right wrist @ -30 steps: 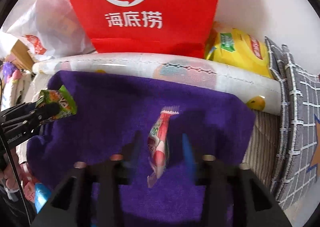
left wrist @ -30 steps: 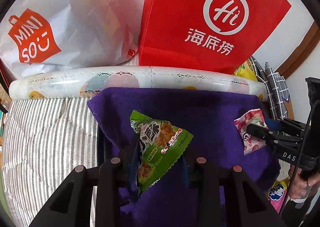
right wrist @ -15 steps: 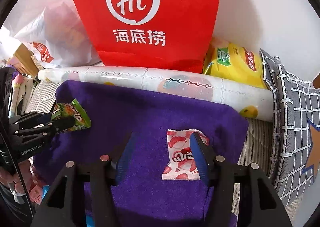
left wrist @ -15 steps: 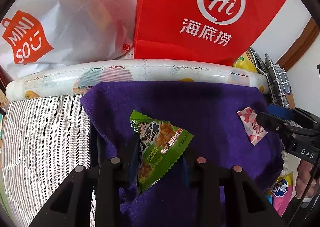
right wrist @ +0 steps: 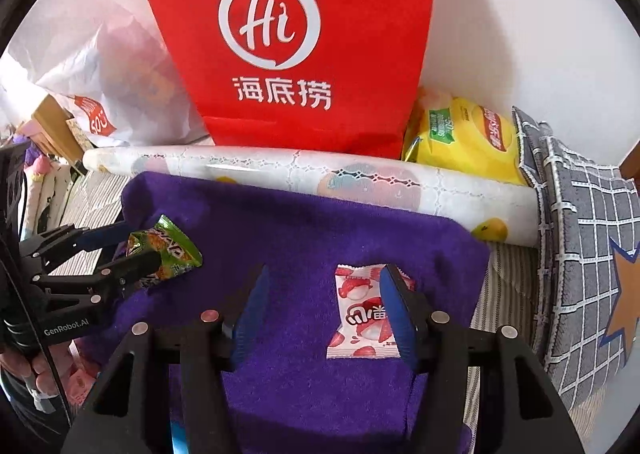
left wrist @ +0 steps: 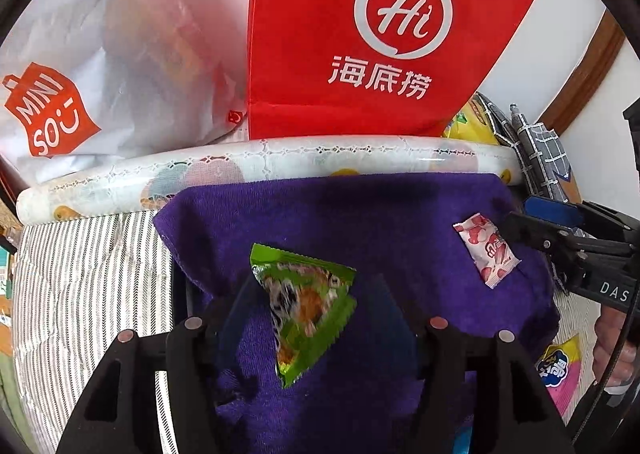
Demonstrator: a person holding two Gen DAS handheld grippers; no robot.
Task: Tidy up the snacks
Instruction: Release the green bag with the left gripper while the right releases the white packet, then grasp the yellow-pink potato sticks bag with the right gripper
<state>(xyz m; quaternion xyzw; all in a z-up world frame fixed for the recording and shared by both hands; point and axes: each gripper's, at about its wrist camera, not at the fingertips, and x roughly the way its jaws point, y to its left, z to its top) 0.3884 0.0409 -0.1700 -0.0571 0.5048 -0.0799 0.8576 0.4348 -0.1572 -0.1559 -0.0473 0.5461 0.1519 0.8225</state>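
A green snack packet (left wrist: 306, 304) sits between the spread fingers of my left gripper (left wrist: 310, 306), blurred, over the purple towel (left wrist: 360, 214). The left gripper is open; the packet looks free of the pads. In the right wrist view the packet (right wrist: 166, 258) is at the left gripper's tips. A pink-and-white candy packet (right wrist: 364, 314) lies flat on the towel (right wrist: 300, 238), beside the right finger of my open right gripper (right wrist: 324, 310). It also shows in the left wrist view (left wrist: 486, 250).
A red paper bag (left wrist: 372, 34) and a white MINISO bag (left wrist: 100, 74) stand behind a patterned roll (left wrist: 260, 166). A yellow pack (right wrist: 464, 138) and grey checked cloth (right wrist: 580, 234) are at the right. Striped bedding (left wrist: 80, 274) lies left. More snack packets (left wrist: 560, 370) lie beyond the towel's edge.
My left gripper has opened and let go of the green packet, which is blurred with motion. My right gripper let the pink candy down earlier and has opened wider.
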